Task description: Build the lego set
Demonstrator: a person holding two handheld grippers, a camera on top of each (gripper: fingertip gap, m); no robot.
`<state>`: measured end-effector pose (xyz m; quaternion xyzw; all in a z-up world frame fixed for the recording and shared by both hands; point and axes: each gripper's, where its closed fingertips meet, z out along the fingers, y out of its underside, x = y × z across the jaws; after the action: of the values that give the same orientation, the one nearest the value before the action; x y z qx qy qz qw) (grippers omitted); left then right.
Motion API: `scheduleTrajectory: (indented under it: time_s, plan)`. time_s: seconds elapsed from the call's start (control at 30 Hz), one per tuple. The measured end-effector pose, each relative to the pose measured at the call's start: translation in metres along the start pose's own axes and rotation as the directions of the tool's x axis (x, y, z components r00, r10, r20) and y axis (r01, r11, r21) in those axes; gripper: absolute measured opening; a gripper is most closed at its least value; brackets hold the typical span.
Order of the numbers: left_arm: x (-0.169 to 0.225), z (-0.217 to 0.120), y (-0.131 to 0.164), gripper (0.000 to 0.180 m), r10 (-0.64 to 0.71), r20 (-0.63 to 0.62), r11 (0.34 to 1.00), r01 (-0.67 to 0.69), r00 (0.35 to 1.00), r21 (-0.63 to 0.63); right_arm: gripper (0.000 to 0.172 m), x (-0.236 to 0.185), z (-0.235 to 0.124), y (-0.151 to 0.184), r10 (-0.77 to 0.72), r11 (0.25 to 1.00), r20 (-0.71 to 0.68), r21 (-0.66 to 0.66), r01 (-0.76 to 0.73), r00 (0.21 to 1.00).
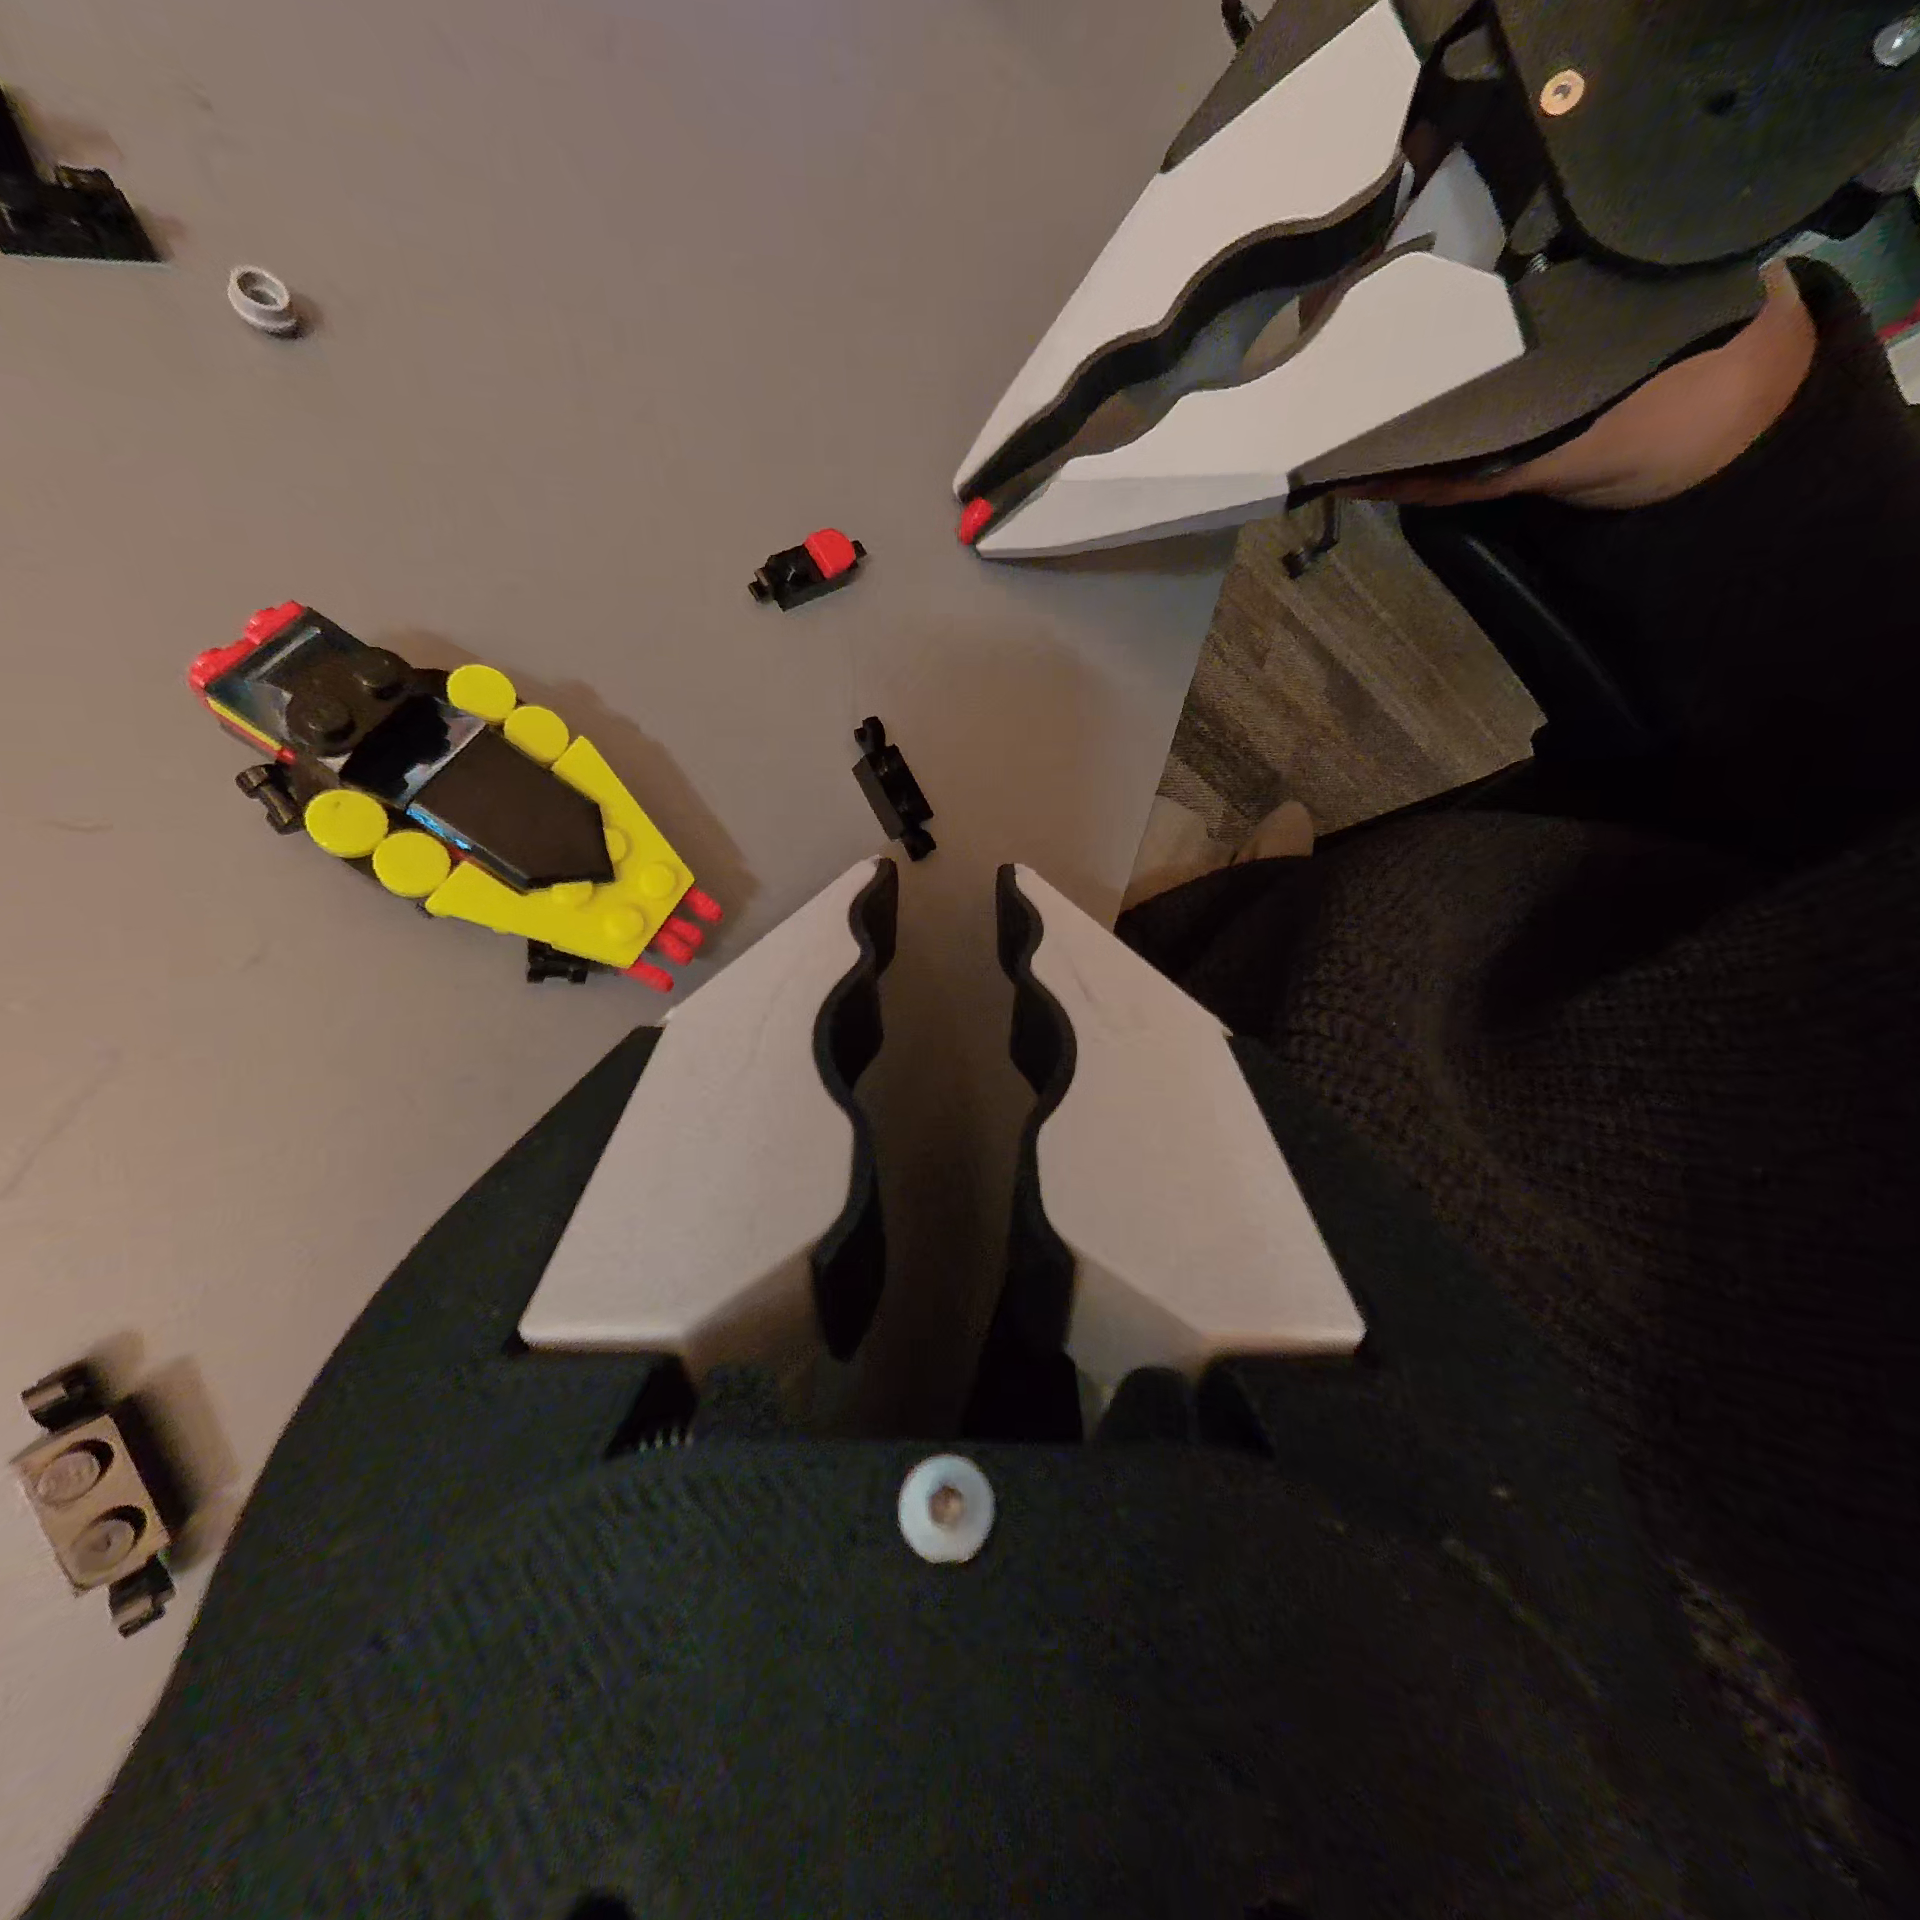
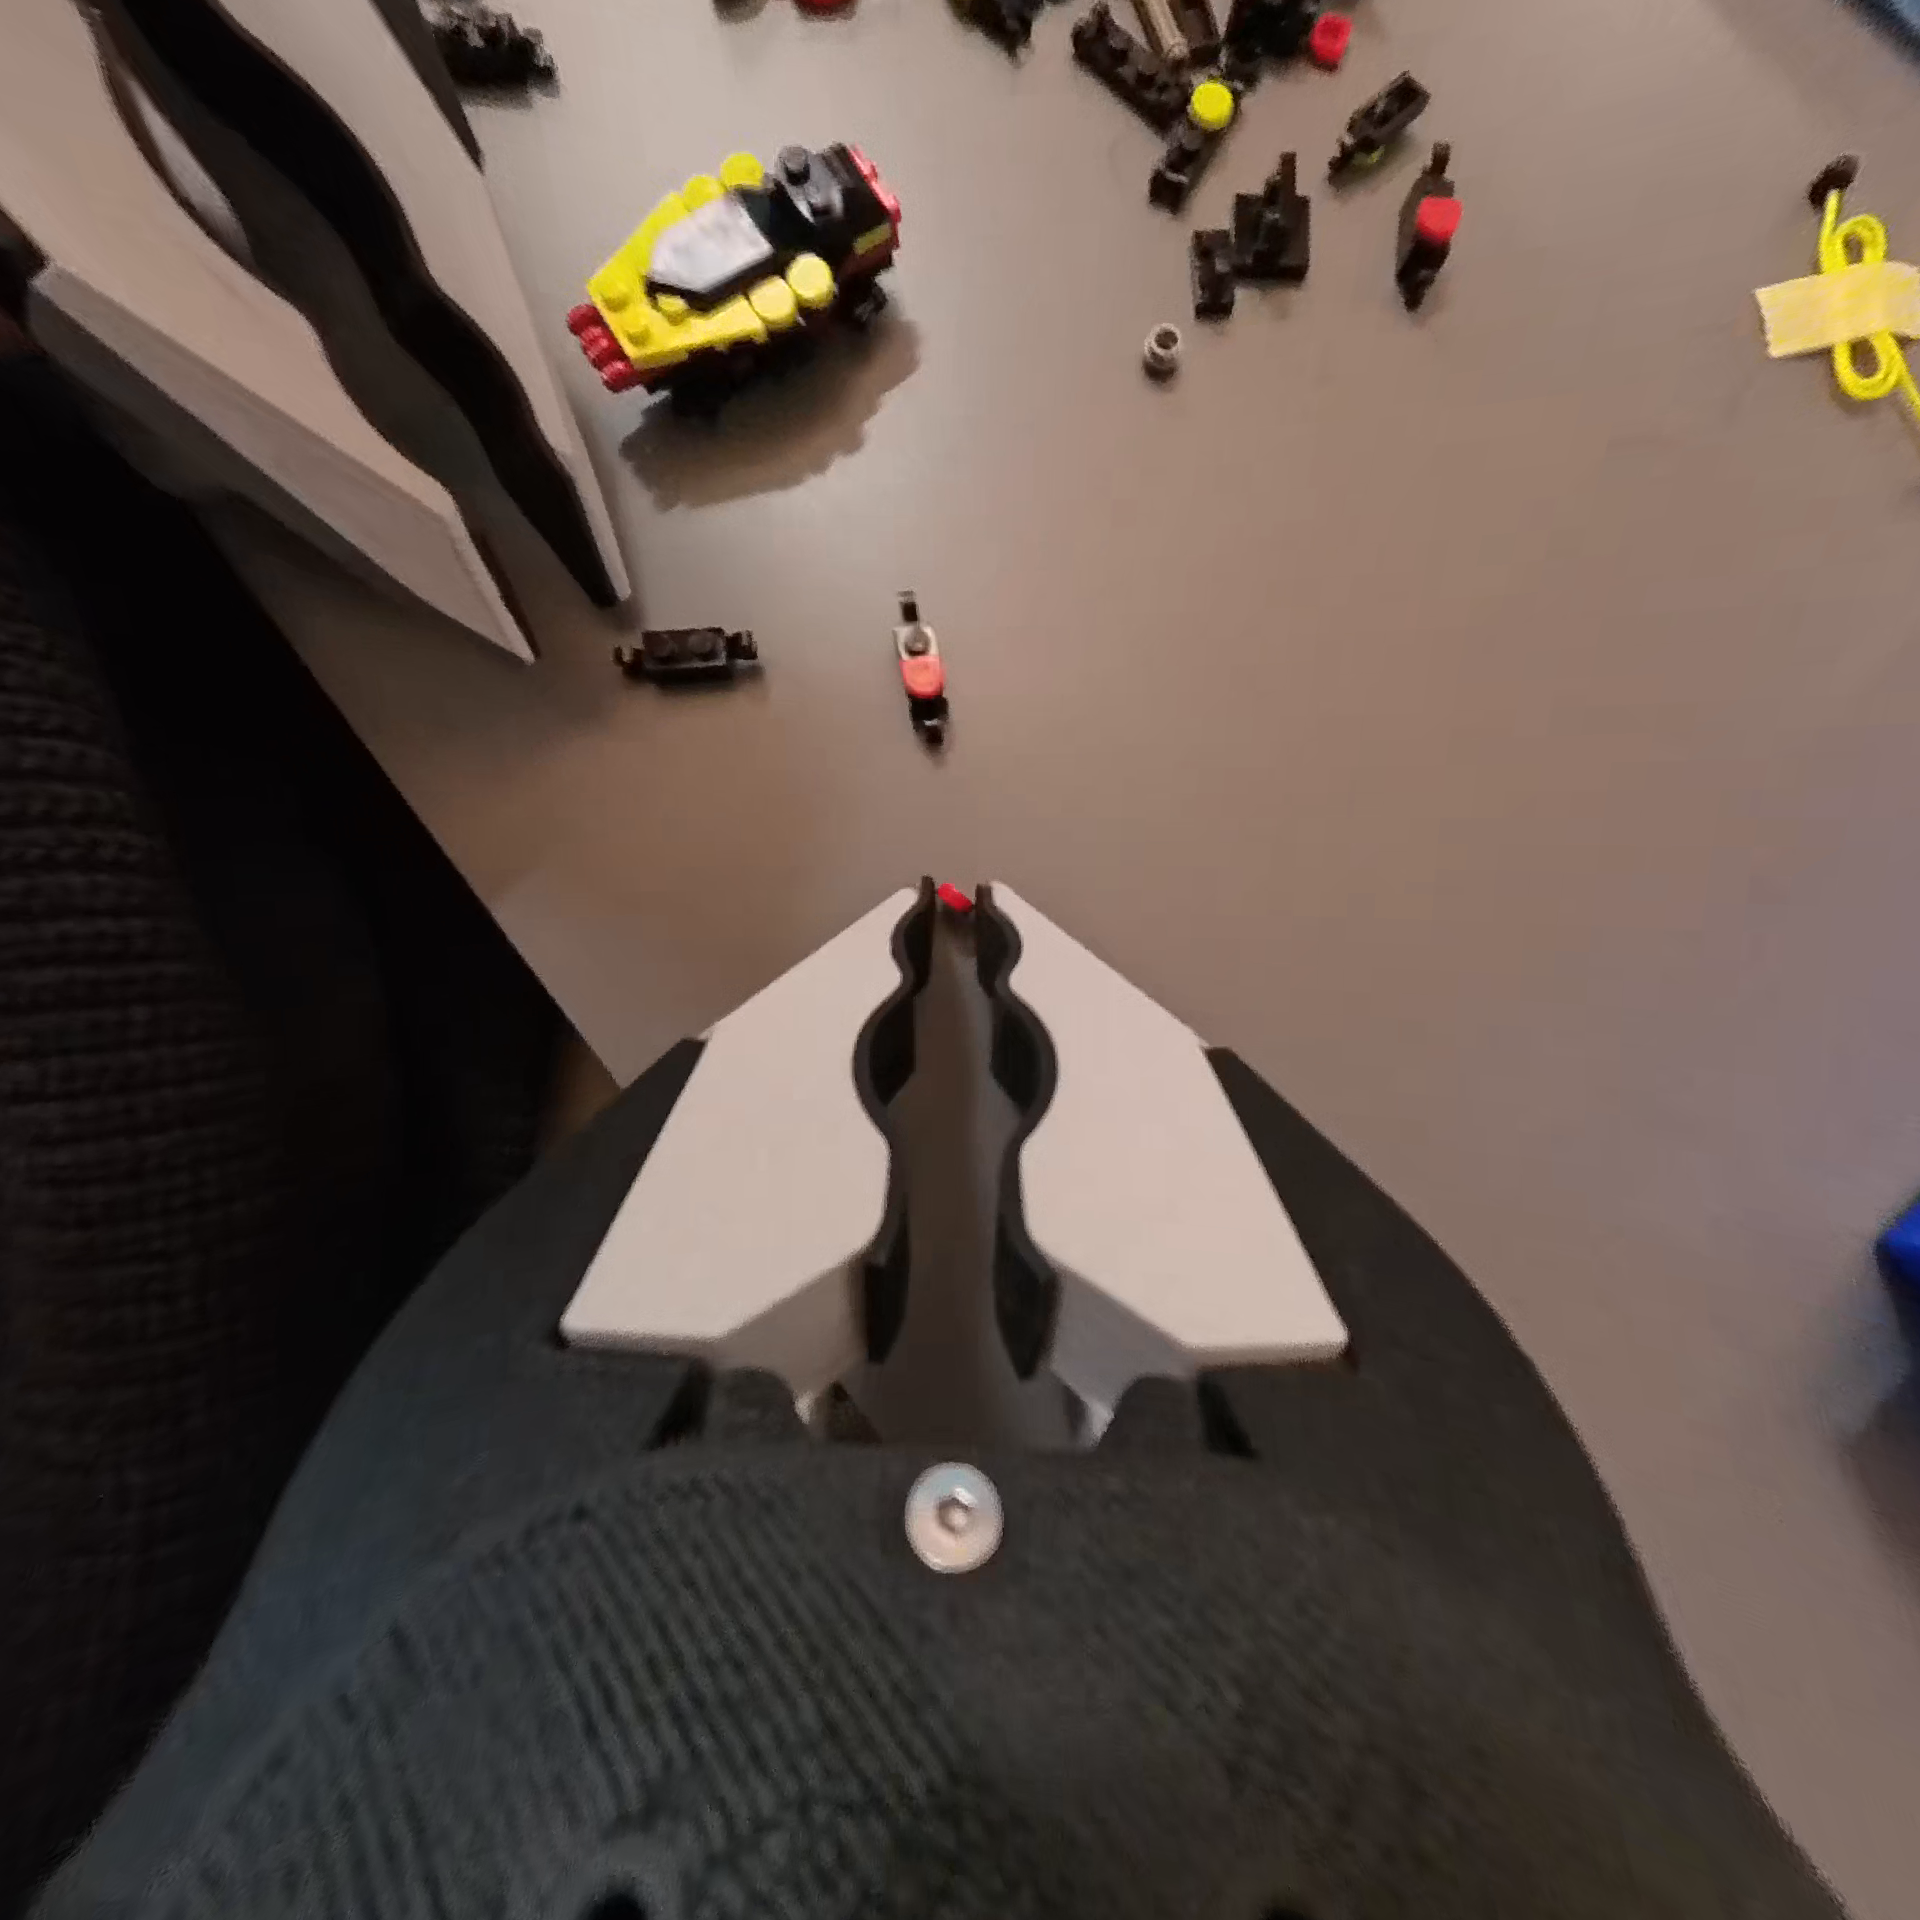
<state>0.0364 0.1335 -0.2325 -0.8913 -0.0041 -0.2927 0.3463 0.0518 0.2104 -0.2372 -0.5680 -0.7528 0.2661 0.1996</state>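
Observation:
My left gripper (image 1: 945, 878) is open and empty above the grey table (image 1: 623, 312), near its front edge. A small black clip brick (image 1: 894, 790) lies just beyond its left fingertip. My right gripper (image 2: 956, 896) is shut on a tiny red piece (image 2: 954, 898) pinched at its fingertips; the left wrist view shows it too (image 1: 975, 520), held just above the table. A small black brick with a red cap (image 1: 810, 566) lies ahead of it, also in the right wrist view (image 2: 920, 670). A yellow, black and red brick vehicle (image 1: 457, 790) stands to the left.
A grey round stud (image 1: 260, 299), a black plate (image 1: 73, 223) and a dark two-stud brick (image 1: 94, 1486) lie around the left side. Several loose black, red and yellow bricks (image 2: 1247, 156) lie at the far right, with a taped yellow cord (image 2: 1849, 312). The table edge runs beside a dark sleeve (image 1: 1558, 1143).

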Motion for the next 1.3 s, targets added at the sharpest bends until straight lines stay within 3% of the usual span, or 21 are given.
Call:
scheduleTrajectory:
  time_s: [0.03,0.17,0.3,0.37,0.43,0.5,0.57,0.67,0.77,0.87,1.1,1.3]
  plan:
    - [0.000,0.000,0.000,0.019,0.001,0.000,1.000,-0.001,1.000,0.002,0.006,-0.004,-0.002,-0.006,-0.021,0.999,0.015,0.036,0.020,1.000]
    - [0.009,-0.006,-0.013,0.019,-0.026,-0.065,0.997,0.031,0.998,0.074,0.006,-0.024,-0.025,-0.048,-0.227,0.931,-0.022,0.288,0.224,0.974]
    - [0.023,-0.023,-0.037,0.019,-0.163,-0.265,0.957,0.218,0.950,0.193,0.006,-0.038,-0.046,-0.075,-0.337,0.819,-0.135,0.446,0.361,0.932]
    - [0.033,-0.034,-0.048,0.018,-0.255,-0.441,0.905,0.373,0.861,0.206,0.005,-0.044,-0.051,-0.081,-0.357,0.785,-0.145,0.488,0.381,0.923]
    - [0.043,-0.048,-0.059,0.017,-0.320,-0.620,0.835,0.522,0.717,0.172,0.005,-0.051,-0.053,-0.084,-0.363,0.770,-0.121,0.520,0.371,0.924]
    - [0.046,-0.053,-0.062,0.017,-0.350,-0.700,0.795,0.592,0.622,0.129,0.005,-0.057,-0.053,-0.087,-0.365,0.763,-0.094,0.540,0.355,0.926]
    - [0.046,-0.050,-0.060,0.017,-0.338,-0.676,0.812,0.566,0.655,0.143,0.005,-0.062,-0.052,-0.088,-0.361,0.769,-0.053,0.548,0.329,0.931]
    - [0.050,-0.047,-0.056,0.016,-0.254,-0.597,0.877,0.442,0.761,0.190,0.005,-0.065,-0.047,-0.085,-0.300,0.816,0.058,0.532,0.225,0.952]
    - [0.048,-0.044,-0.053,0.019,-0.166,-0.502,0.917,0.320,0.849,0.237,0.006,-0.063,-0.038,-0.079,-0.084,0.896,0.279,0.442,-0.050,0.957]
    - [0.047,-0.043,-0.052,0.021,-0.083,-0.426,0.936,0.218,0.901,0.277,0.005,-0.070,-0.042,-0.086,0.071,0.871,0.499,0.391,-0.297,0.864]
    - [0.060,-0.054,-0.061,0.017,0.123,-0.347,0.917,0.027,0.930,0.397,0.005,-0.073,-0.053,-0.094,0.136,0.814,0.634,0.367,-0.450,0.761]
    - [0.066,-0.056,-0.061,0.010,0.182,-0.322,0.909,-0.034,0.929,0.415,0.005,-0.072,-0.066,-0.102,0.160,0.749,0.749,0.332,-0.573,0.643]
